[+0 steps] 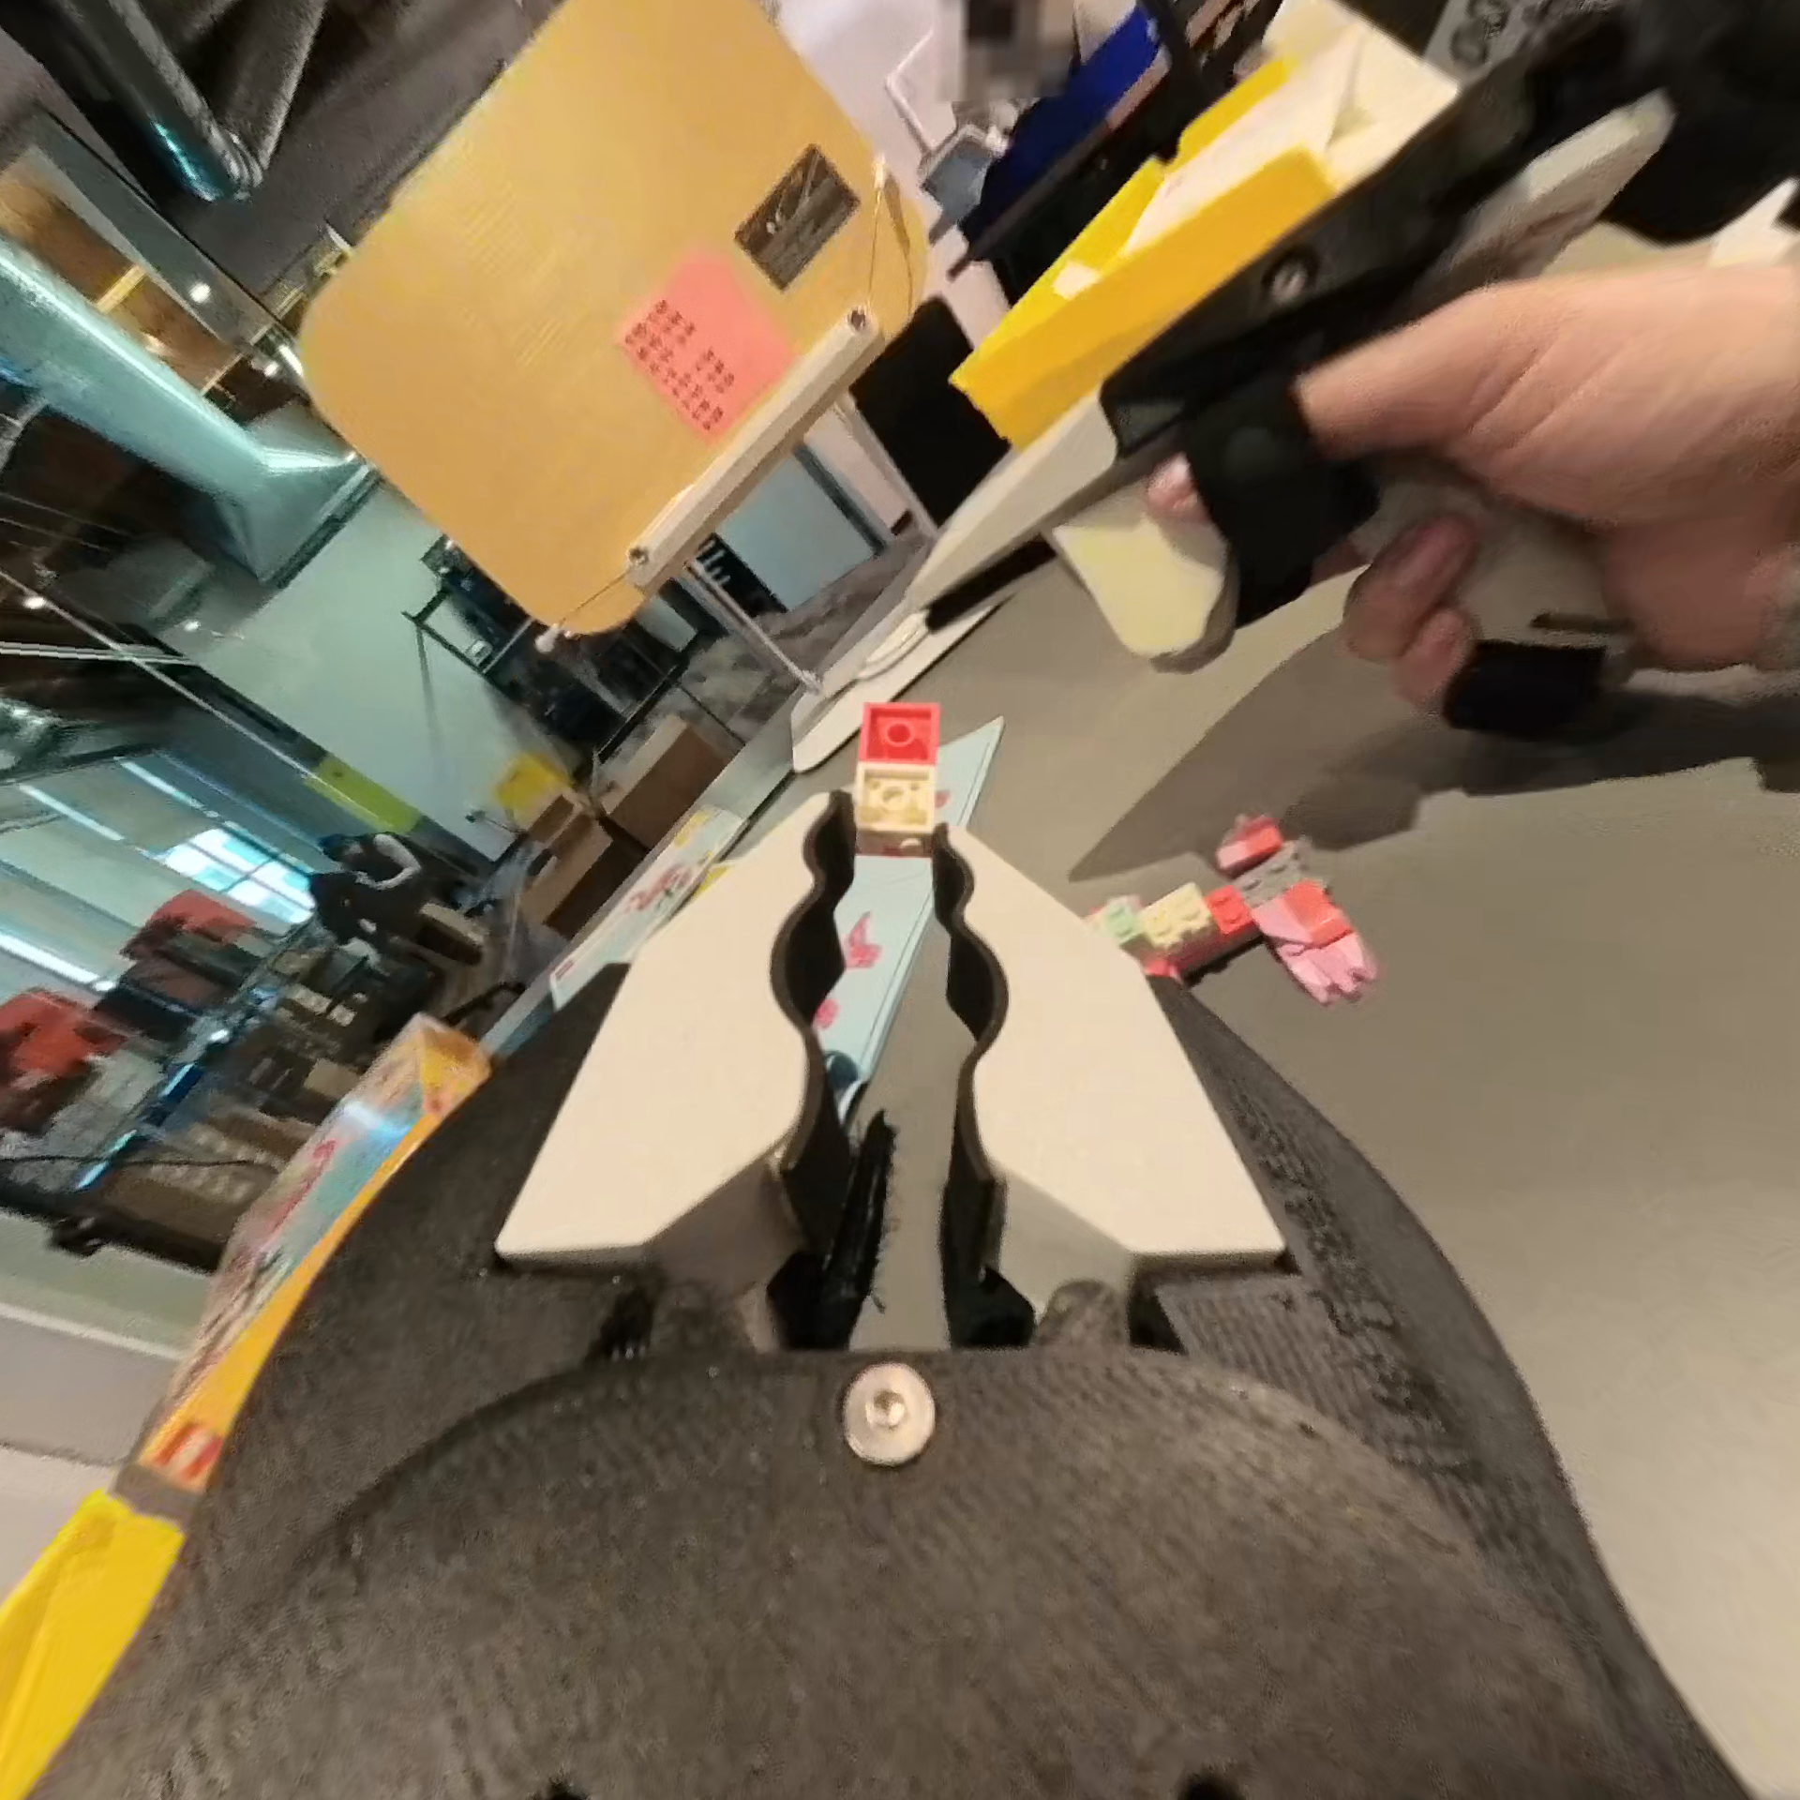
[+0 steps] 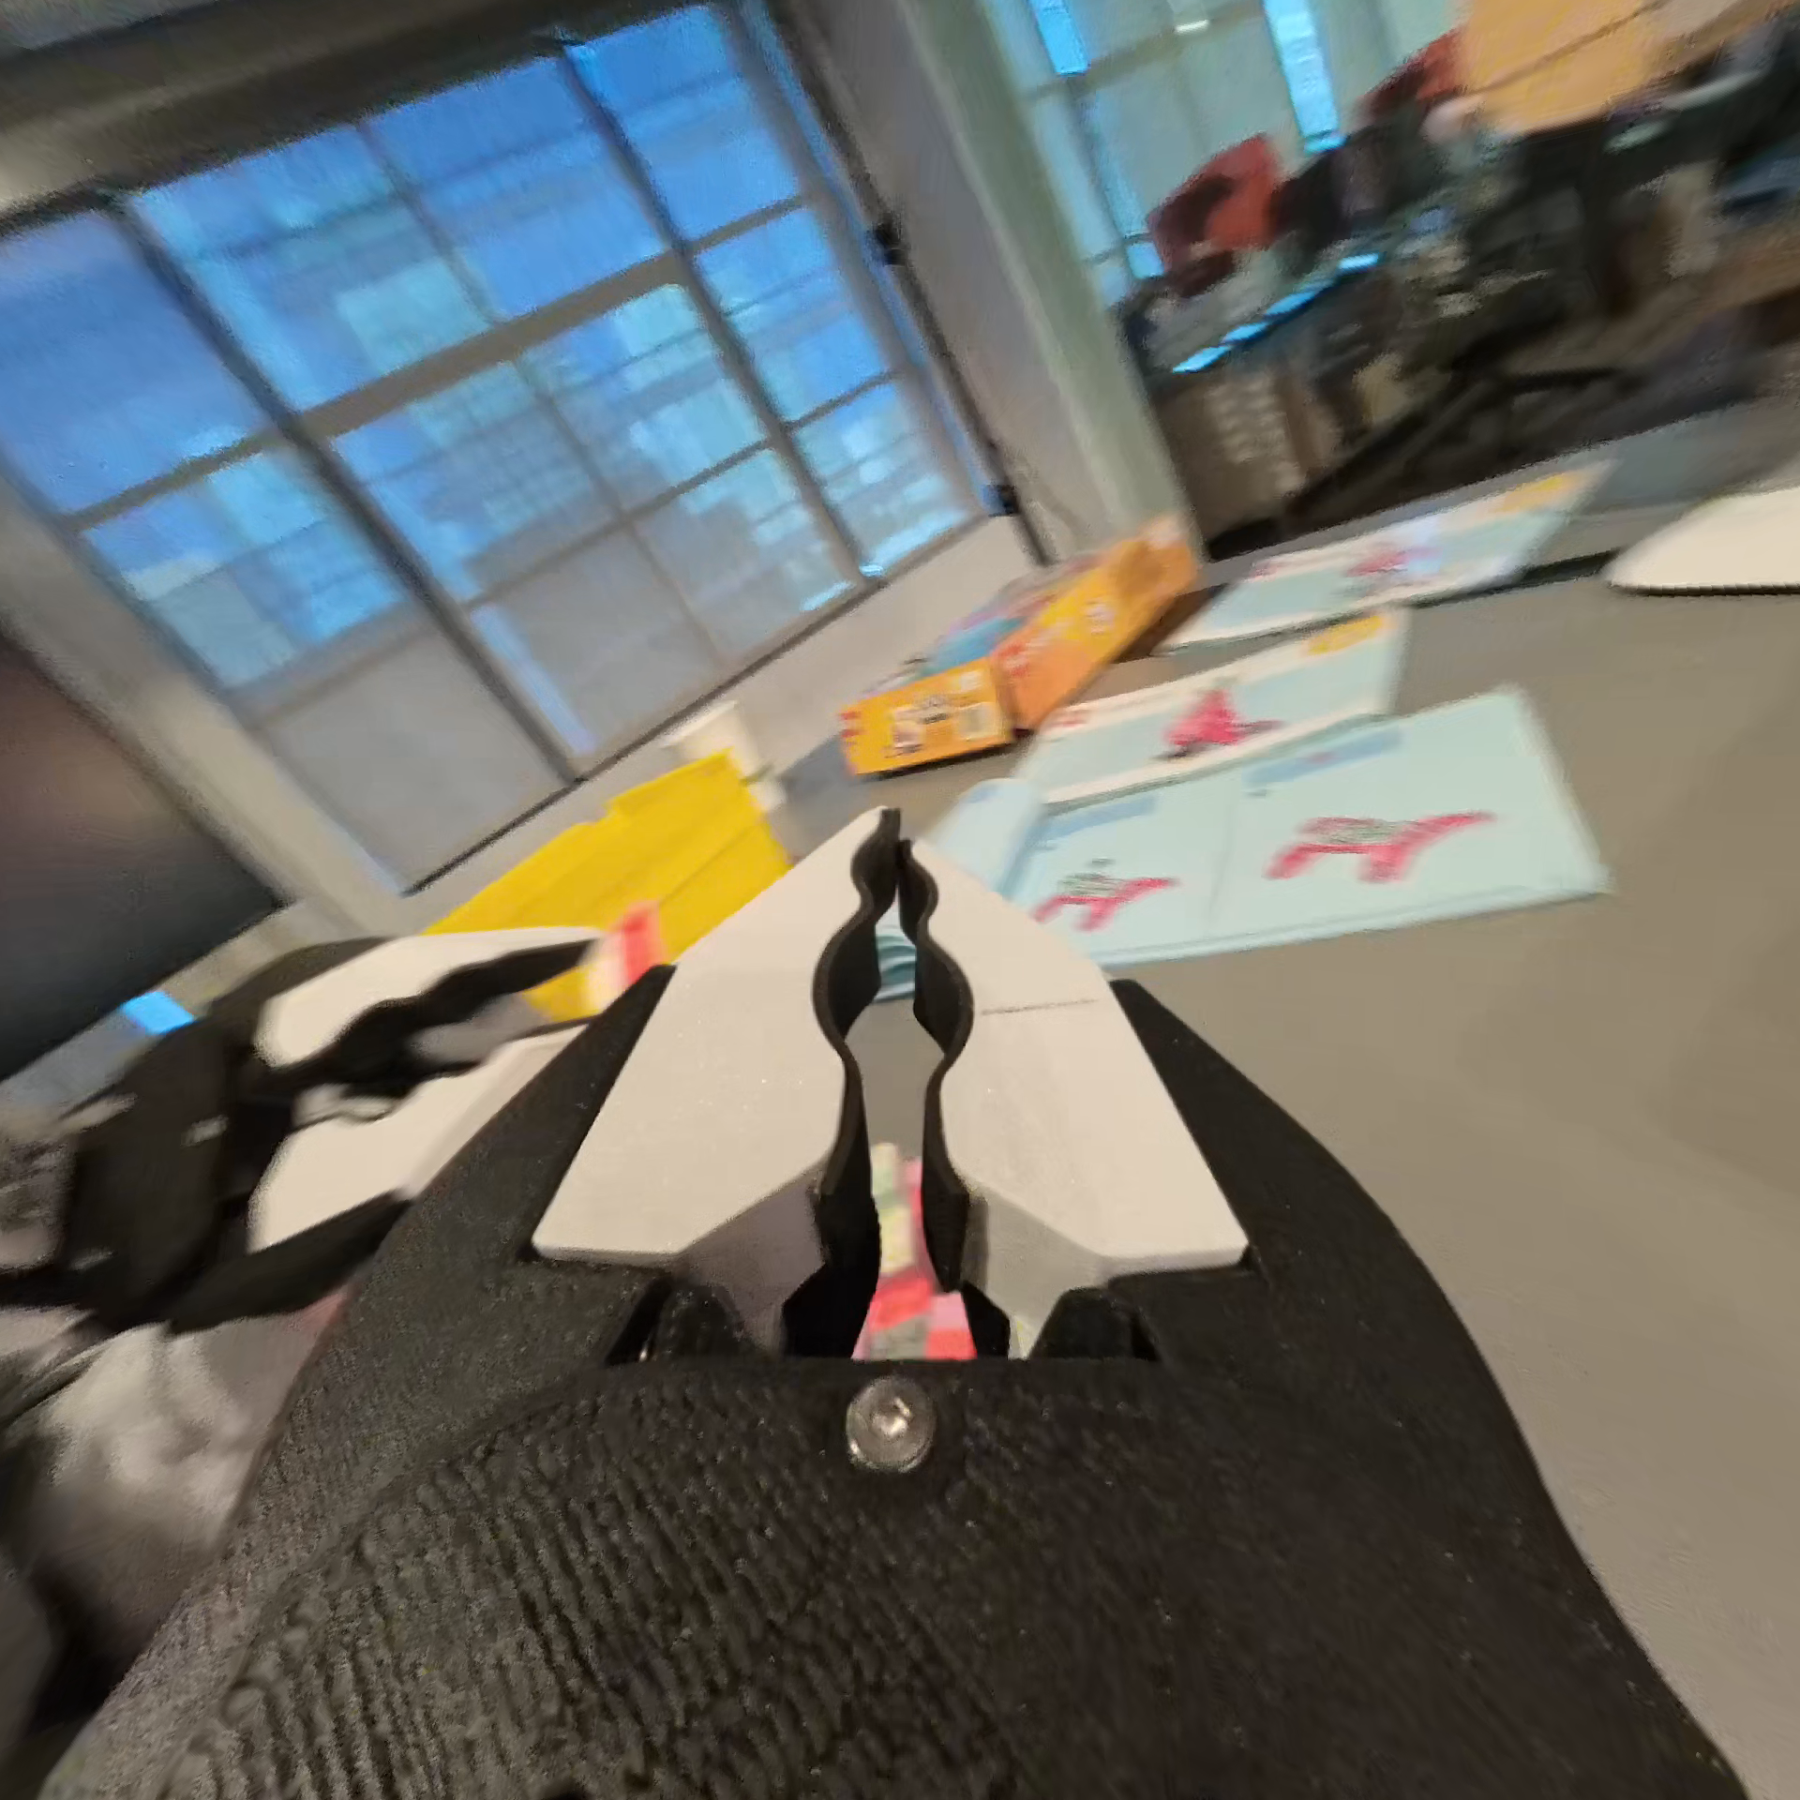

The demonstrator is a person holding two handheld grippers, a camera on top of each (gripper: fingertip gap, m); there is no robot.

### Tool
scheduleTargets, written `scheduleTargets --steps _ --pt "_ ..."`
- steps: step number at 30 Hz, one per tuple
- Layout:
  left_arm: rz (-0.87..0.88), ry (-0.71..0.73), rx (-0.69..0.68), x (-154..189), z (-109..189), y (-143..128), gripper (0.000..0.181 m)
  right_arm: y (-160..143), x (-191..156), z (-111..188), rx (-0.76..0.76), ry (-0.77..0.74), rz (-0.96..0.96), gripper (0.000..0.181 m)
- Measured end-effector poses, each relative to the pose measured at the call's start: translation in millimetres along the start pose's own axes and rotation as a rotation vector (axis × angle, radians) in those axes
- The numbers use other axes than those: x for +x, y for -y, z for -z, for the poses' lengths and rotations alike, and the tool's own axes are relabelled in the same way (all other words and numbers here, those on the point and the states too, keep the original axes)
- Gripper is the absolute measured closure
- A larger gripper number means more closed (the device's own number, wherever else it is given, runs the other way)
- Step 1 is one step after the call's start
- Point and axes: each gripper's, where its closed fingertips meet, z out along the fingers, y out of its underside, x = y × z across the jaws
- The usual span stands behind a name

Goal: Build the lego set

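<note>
We hold the left gripper up off the grey table, its fingers closed down to a narrow gap and pinching a small brick stack: a red brick on the far end, a cream one beneath it, both nipped at the fingertips. At about two o'clock from that stack, the partly built lego model, pink, red, cream and grey pieces joined together, lies on the table, apart from both tools.

At one o'clock in the left wrist view a hand grips the right gripper's handle, raised above the table. In the right wrist view the right gripper has its fingers pressed together at the tips, with nothing caught between them. Blurred pink and green bricks show through the gap low between the fingers.

As for containers, the orange lego box lies on the table at twelve o'clock from the right gripper; we cannot tell what is in it. Pale blue instruction sheets are spread at one to two o'clock, beside the box.
</note>
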Motion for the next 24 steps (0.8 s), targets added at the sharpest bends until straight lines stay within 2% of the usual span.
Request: scheduleTargets --steps 2,4,6,8,13,17,20,24 --pt "-0.011 0.031 -0.015 -7.5 -3.0 -0.3 0.165 -6.5 -21.4 -9.0 -0.036 0.121 -0.008 0.181" --pt "0.032 0.038 -0.004 -13.6 -3.6 1.0 0.165 -10.0 -43.5 -12.8 -0.051 0.251 -0.056 0.165" --pt "0.079 0.029 0.014 -16.4 -3.0 1.3 0.166 -14.8 -53.4 -14.0 -0.069 0.321 -0.114 0.161" --pt "0.093 0.023 0.029 -16.6 -1.9 2.4 0.166 -20.8 -60.9 -15.1 -0.106 0.375 -0.154 0.160" --pt "0.074 -0.001 0.101 -12.4 1.5 12.4 0.165 -23.3 -72.2 -14.6 -0.122 0.470 -0.257 0.175" --pt "0.057 0.018 0.120 -12.7 2.3 14.7 0.165 -23.0 -73.0 -14.6 -0.128 0.458 -0.217 0.176" --pt "-0.024 0.074 0.093 -13.9 0.2 14.2 0.157 -24.6 -69.3 -16.2 -0.133 0.398 -0.134 0.176" --pt "-0.042 0.078 0.022 -12.2 -6.3 6.0 0.164 -24.0 -65.7 -17.1 -0.126 0.339 -0.061 0.176"
